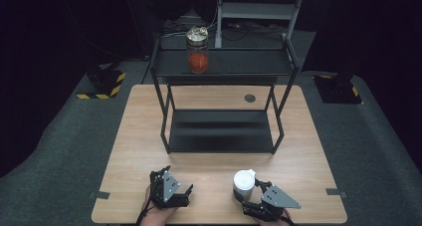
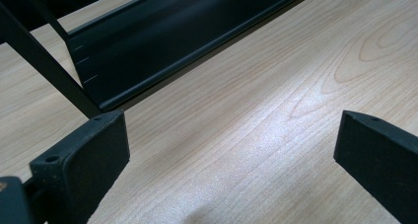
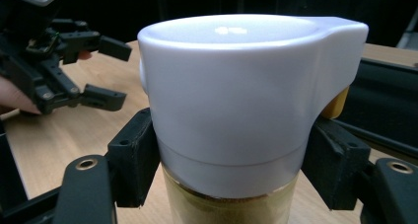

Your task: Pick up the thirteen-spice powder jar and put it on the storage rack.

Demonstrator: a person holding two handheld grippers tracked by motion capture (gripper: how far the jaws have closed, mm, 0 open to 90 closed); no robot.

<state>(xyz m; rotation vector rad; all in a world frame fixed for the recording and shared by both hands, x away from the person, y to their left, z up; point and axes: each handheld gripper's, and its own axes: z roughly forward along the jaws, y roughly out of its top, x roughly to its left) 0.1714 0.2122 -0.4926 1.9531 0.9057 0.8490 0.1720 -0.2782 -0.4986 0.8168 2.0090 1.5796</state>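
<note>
Gripping the jar (image 3: pixel 231 135) with my right tool (image 3: pixel 229 169), pads just under its white flip-top cap, yellow powder inside. It stands near the worktop's (image 1: pixel 209 196) front edge. Left tool (image 2: pixel 231 150) open, bare wood between; rack (image 1: pixel 221 131) ahead.

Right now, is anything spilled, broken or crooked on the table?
Nothing stands out. The white-lidded jar stands upright, gripped by the right gripper. The other jar stands upright on the black rack, and no spill shows on the table.

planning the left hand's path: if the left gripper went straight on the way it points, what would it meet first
Probably the black shelf rack's bottom tray; the left gripper is open over bare table, though depth is hard to judge.
</note>
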